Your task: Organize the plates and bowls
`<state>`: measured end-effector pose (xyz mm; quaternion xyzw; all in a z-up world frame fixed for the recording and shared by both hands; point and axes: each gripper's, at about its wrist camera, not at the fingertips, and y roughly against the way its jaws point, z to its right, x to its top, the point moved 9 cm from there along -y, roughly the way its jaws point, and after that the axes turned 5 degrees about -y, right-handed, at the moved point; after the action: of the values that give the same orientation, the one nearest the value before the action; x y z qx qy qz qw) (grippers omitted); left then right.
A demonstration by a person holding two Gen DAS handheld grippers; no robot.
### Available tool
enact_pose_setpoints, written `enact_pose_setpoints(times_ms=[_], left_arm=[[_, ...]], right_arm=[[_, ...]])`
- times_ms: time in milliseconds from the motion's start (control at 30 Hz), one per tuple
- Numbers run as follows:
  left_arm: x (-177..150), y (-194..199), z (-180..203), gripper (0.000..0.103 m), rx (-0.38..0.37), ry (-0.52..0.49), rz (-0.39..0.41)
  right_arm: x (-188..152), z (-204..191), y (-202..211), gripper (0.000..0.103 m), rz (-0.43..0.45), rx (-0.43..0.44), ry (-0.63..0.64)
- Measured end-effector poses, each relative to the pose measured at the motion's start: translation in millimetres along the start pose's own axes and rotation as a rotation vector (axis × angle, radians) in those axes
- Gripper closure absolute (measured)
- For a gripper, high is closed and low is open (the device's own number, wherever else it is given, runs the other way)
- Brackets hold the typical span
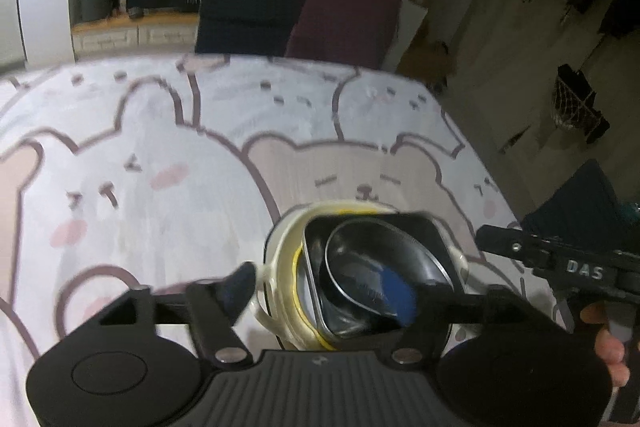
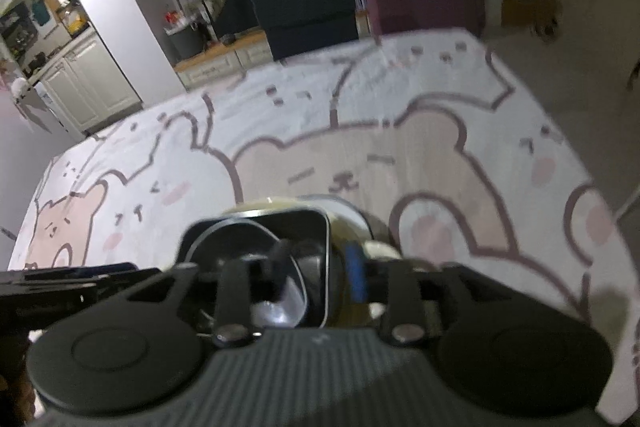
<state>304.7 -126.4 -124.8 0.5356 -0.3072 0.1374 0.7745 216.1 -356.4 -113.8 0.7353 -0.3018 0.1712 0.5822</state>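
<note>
Both the left gripper and right gripper stand apart over the nested stack; a careless brush could topple it.

Stacked dishes on the bear-print cloth, near its front edge: a cream plate with a yellow rim lowest. On it sits a dark square dish, and a round metal bowl nests upright inside.

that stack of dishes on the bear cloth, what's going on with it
A person holds a two-finger gripper in each hand over a nested stack: a round metal bowl in a square dark dish, inside a cream bowl, on the bear-print cloth. Both the left gripper and the right gripper straddle the stack's rims with jaws open, gripping nothing.
</note>
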Motion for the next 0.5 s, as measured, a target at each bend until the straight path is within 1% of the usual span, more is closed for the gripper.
enact_pose_setpoints(times_ms=[33,67,100,133,167,200,267,367,433,500], left_arm=[[1.5,8.6,1.0,0.019,0.006,-0.002,0.024],[2.9,17.3,2.3,0.015,0.006,-0.002,0.046],[4.8,26.7,4.1,0.009,0.002,0.0,0.073],[6.3,36.9,6.1,0.003,-0.001,0.0,0.104],[7.7,47.2,8.5,0.001,-0.003,-0.002,0.136],[8.7,58.2,11.4,0.0,-0.001,-0.006,0.168],[8.4,77.4,17.9,0.0,-0.002,-0.017,0.22],[2.0,101.0,27.5,0.0,0.008,-0.042,0.269],[-5.1,116.4,34.5,0.0,0.016,-0.065,0.305],[-13.8,130.7,41.5,0.0,0.025,-0.086,0.338]], right_arm=[[2.3,-2.2,9.1,0.049,0.026,0.0,0.015],[3.4,-4.2,17.0,0.044,0.046,0.002,0.028],[4.1,-6.2,24.9,0.042,0.066,0.005,0.039],[4.4,-8.2,33.3,0.038,0.085,0.009,0.049],[4.1,-10.3,42.4,0.033,0.106,0.011,0.062],[3.5,-13.5,51.6,0.03,0.125,0.012,0.075],[1.9,-16.9,69.7,0.019,0.168,0.017,0.105],[-3.2,-18.1,95.2,0.009,0.235,0.003,0.142],[-8.0,-15.9,110.2,0.005,0.274,0.0,0.148],[-14.8,-11.4,122.3,0.003,0.302,-0.001,0.143]])
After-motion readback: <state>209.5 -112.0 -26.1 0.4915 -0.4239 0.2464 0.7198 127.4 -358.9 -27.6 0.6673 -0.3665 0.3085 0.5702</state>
